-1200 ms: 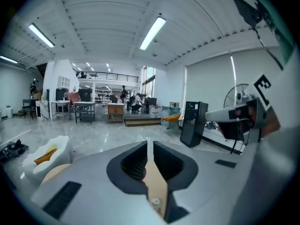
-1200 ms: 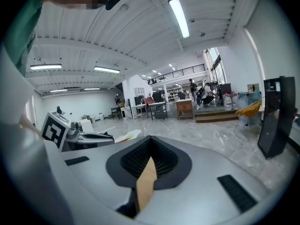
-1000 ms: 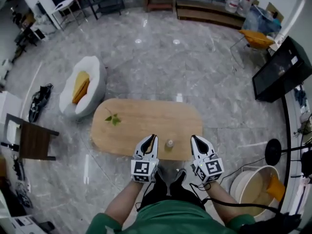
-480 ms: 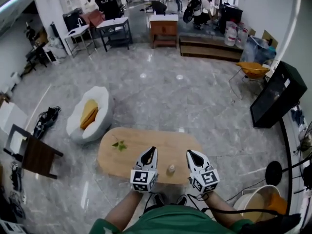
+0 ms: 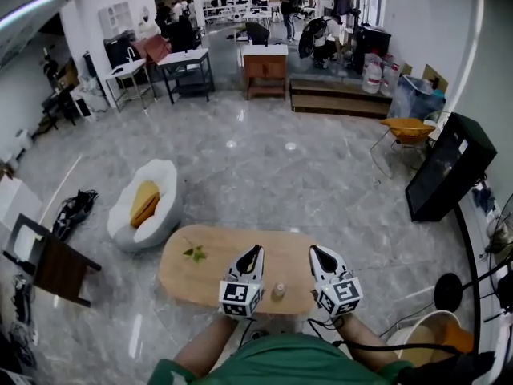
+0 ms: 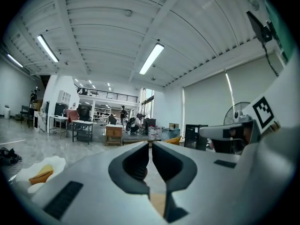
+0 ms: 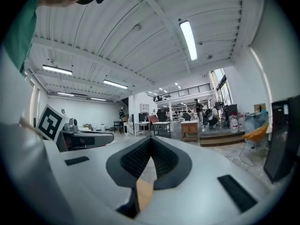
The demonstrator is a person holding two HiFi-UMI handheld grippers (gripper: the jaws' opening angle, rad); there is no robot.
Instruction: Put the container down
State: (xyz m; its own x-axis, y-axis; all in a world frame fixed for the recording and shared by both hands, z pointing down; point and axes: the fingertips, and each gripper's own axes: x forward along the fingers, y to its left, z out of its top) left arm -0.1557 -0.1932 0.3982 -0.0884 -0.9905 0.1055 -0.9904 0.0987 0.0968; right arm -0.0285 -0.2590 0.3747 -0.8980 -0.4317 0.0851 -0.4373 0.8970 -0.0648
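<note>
A small pale container (image 5: 278, 290) stands upright on the oval wooden table (image 5: 200, 277), close to its near edge. My left gripper (image 5: 254, 251) is just to the container's left and my right gripper (image 5: 315, 252) just to its right, neither touching it. In the left gripper view the left gripper (image 6: 150, 143) has its jaws together with nothing between them. The right gripper (image 7: 151, 138) likewise shows its jaws meeting at the tips, empty, in the right gripper view. Both point out across the hall above the table.
A green leafy sprig (image 5: 194, 253) lies on the table's left part. A white armchair with a yellow cushion (image 5: 144, 203) stands at the far left, a dark chair (image 5: 50, 267) further left. A black screen (image 5: 445, 179) and a round tub (image 5: 425, 335) are at the right.
The head view has lifted and pulled back, so the table sits lower and smaller. Both grippers stay shut on either side of the standing container.
</note>
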